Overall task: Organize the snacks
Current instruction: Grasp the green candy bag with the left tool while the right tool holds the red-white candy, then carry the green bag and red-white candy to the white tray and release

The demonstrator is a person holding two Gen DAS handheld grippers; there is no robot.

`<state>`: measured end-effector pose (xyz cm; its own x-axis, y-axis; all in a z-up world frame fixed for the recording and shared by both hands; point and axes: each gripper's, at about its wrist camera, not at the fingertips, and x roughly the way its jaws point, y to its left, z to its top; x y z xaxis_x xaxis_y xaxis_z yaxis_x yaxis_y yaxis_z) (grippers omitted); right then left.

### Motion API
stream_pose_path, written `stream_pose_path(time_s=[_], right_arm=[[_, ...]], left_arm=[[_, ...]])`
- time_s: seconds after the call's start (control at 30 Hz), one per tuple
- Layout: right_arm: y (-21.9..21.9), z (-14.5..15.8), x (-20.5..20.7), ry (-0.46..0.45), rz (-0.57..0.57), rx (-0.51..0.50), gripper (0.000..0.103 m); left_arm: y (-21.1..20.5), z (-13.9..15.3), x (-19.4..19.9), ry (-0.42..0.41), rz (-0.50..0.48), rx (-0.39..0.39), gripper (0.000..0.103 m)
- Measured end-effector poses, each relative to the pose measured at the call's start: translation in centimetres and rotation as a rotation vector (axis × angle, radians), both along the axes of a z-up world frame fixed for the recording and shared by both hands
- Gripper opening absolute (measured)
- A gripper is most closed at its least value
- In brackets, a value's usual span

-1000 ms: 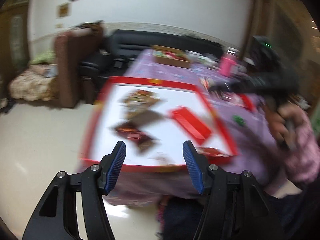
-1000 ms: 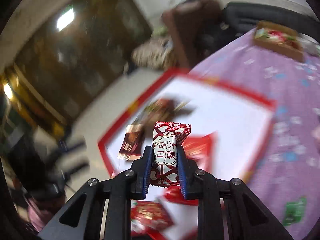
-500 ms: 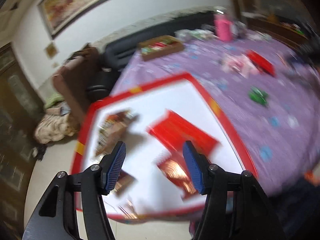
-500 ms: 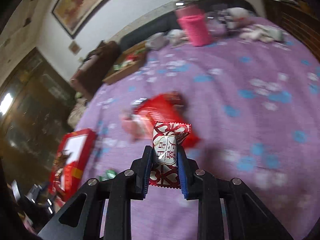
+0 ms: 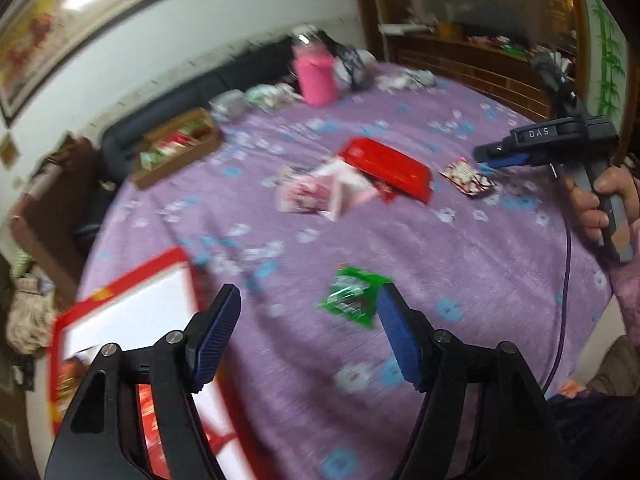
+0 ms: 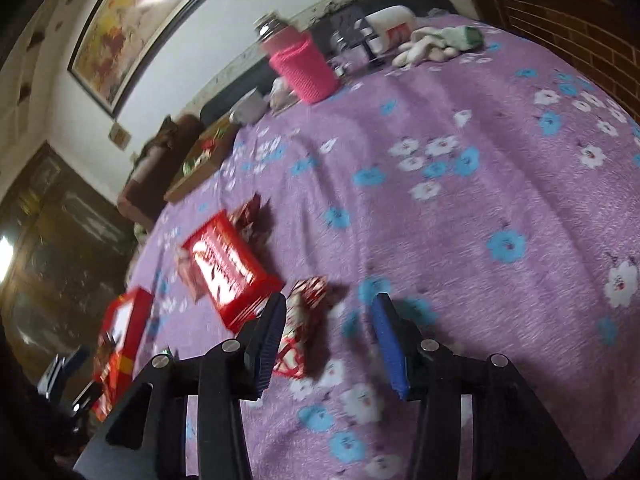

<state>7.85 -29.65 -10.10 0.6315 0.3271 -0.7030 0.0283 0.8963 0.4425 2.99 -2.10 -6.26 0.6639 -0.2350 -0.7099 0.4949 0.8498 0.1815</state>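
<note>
your right gripper (image 6: 328,328) is opening its jaws just above the purple flowered cloth (image 6: 480,208), and the red-and-white patterned candy (image 6: 300,324) is lying on the cloth beside the inner face of its left finger, no longer pinched; the right pad is standing clear of it. just ahead and to the left of those fingers the red snack box (image 6: 230,266) is resting on the cloth, with a pale pink packet partly tucked under its far side. further ahead, a pink knitted bottle sleeve (image 6: 304,68) is standing near the far edge of the table.

your left gripper (image 5: 308,332) is also spreading its jaws, and nothing is being squeezed between them. the green snack packet (image 5: 352,296) is lying on the cloth just in front of the gap, closer to the right finger and apart from both pads. the red-rimmed white tray (image 5: 120,312) is sitting below and left of the left finger, partly hidden by it. far ahead to the right, your right hand (image 5: 600,204) is gripping its tool's handle, with the patterned candy lying on the cloth beside its tips.
</note>
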Motion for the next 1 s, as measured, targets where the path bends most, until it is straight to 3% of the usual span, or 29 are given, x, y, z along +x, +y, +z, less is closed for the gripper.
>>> stream_pose_path(time_s=[0.27, 0.53, 0.73, 0.9, 1.0], right_arm=[[3.3, -1.1, 1.2, 0.055, 0.035, -0.078, 0.048], [5.4, -1.1, 1.4, 0.063, 0.03, -0.229, 0.045], [7.2, -1.3, 1.2, 0.057, 0.031, -0.388, 0.039], [8.2, -1.5, 1.0, 0.047, 0.019, -0.496, 0.032], [8.5, -1.5, 0.7, 0.034, 0.01, -0.514, 0.03]], left_arm=[[-3.0, -2.3, 2.4, 0.147, -0.068, -0.006, 0.07], [-3.9, -4.1, 3.6, 0.22, -0.029, 0.041, 0.07], [-4.1, -5.0, 4.0, 0.256, 0.004, 0.011, 0.07], [-3.7, -5.0, 4.1, 0.255, 0.048, -0.06, 0.058], [-4.0, -4.9, 3.8, 0.241, 0.046, -0.073, 0.042]])
